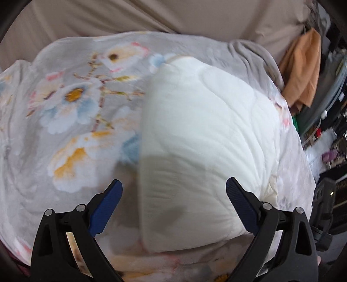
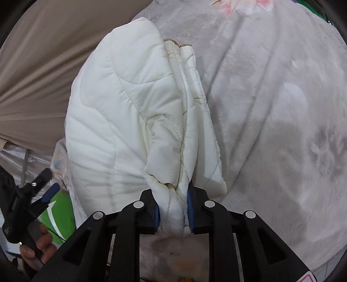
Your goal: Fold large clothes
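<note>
1. Right wrist view: right tongs (image 2: pixel 173 213) clamped on a bunched edge of the white quilted jacket (image 2: pixel 121 121), at its near end. Pads press fabric on both sides.
2. Left wrist view: left tongs (image 1: pixel 173 208) wide, nothing between them, hovering over the jacket's (image 1: pixel 203 134) near-left edge. Not touching, as far as I can tell. This frame is blurred.
3. Left tongs (image 2: pixel 46 191) also show in the right view, off the jacket's near-left side, with the hand (image 2: pixel 40 247) holding them.
4. Jacket lies on a floral blanket (image 1: pixel 65 112) spread over the bed; a tan sheet (image 1: pixel 151 15) shows beyond its far end.
5. Progress, my read: jacket is already doubled lengthwise into a long pad, with layered edges stacked along its right side. Mid-task. Likely left: fold end over end, then flatten.
6. Around: orange cloth (image 1: pixel 303 69) and cluttered shelves well off the jacket's right in the left view; green packet (image 2: pixel 60 214) just beside its near-left corner.
7. In the way: nothing on the jacket. Blanket wrinkles to its right could snag. Puffy fill may spring the fold open.
</note>
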A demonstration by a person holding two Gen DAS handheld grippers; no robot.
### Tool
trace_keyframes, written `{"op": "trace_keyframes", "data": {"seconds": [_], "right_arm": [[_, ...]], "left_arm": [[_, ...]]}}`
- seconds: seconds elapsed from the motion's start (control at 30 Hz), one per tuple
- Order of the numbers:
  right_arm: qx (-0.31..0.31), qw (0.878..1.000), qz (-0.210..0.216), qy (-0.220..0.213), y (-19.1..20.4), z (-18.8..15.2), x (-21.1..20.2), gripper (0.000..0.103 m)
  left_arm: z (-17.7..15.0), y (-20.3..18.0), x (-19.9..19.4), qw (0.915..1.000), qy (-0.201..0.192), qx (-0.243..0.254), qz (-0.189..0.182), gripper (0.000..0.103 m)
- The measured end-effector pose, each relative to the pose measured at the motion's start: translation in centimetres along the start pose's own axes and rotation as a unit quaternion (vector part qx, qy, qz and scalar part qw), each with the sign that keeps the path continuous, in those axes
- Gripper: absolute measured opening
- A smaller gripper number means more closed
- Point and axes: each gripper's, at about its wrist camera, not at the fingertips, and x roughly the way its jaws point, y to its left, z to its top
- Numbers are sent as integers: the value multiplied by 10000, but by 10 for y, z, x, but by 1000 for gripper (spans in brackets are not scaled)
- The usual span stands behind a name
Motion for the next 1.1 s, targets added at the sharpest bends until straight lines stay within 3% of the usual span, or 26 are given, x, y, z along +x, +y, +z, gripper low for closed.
{"op": "trace_keyframes", "data": {"seconds": [0.17,0.27,0.33,0.37,0.43,0.53,0.77,1.1], "right_arm": [[-465,9981,-407,-67,21,6,-16,34],[-651,9935,-742,-573,38,11,-47,37],[-865,9884,-855,-910,50,17,-65,36],[-947,9878,-805,-938,55,22,-68,31],[-1143,9867,-733,-889,60,30,-66,18],[-1432,9830,-909,-703,72,37,-44,12],[-1538,9785,-1359,-192,60,43,16,10],[-1491,9805,-1283,-16,51,51,48,8]], "left_arm": [[-10,-22,46,9983,371,244,388,96],[-10,-25,46,9981,328,216,466,98],[-9,-24,47,9981,356,153,472,98],[-8,-24,47,9981,368,125,472,98],[-7,-23,48,9980,390,102,484,98],[-5,-23,46,9979,402,94,499,98],[-6,-22,48,9977,409,163,521,98],[-4,-21,57,9969,403,199,648,98]]}}
